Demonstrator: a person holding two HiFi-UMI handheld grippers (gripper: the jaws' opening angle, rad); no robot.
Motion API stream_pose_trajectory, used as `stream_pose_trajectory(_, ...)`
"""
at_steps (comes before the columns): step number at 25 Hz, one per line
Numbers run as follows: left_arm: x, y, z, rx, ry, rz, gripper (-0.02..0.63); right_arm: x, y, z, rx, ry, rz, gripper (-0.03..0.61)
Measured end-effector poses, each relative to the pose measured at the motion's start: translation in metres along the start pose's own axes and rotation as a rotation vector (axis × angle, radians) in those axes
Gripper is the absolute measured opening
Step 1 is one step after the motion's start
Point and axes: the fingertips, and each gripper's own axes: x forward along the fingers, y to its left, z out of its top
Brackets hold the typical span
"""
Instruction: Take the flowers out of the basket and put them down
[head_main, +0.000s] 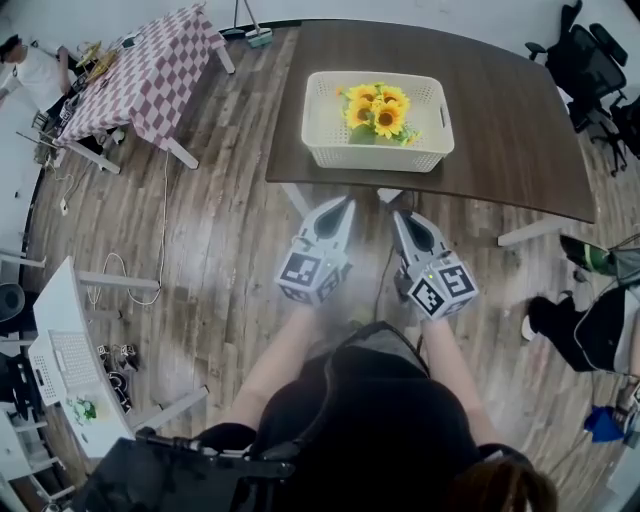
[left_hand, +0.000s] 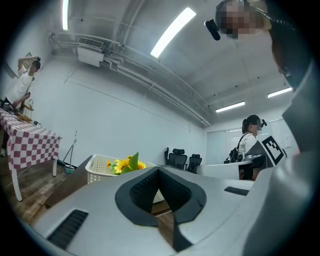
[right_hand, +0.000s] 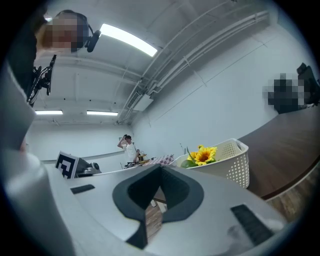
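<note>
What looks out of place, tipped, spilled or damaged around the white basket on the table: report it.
Nothing stands out. The white perforated plastic basket stands upright on the dark brown wooden table, the yellow sunflowers sit inside it, and nothing lies spilled around it.

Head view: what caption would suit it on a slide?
Left gripper and right gripper, both shut, point at sunflowers in a white basket on a dark table.

Bright, even light came from ceiling strip lights (left_hand: 172, 31), shadows were faint, both gripper views bowed heavily with dark round corners, and the near foreground was soft
</note>
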Motion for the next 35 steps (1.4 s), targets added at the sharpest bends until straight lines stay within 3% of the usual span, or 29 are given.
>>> stream_pose_trajectory(14, 0.057, 0.002, 0.011, 0.049, 0.002, -0.026, 0.000, 0.026, -0.035, 0.039, -0.028, -0.039, 0.018, 0.003)
stream_pose_trajectory(24, 0.107, 0.032, 0.047, 0.095, -0.021, -0.033, 0.000, 0.061, -0.069, 0.071, -0.064, -0.064, -0.009, 0.003)
stream_pose_trajectory(29, 0.139, 0.032, 0.059, 0.137, -0.001, -0.094, 0.000, 0.084, -0.085, 0.082, -0.068, -0.028, -0.014, 0.003)
stream_pose_trajectory(35, 0.163, 0.030, 0.056, 0.184, 0.115, -0.234, 0.000, 0.104, -0.104, 0.078, -0.066, 0.090, -0.021, 0.003)
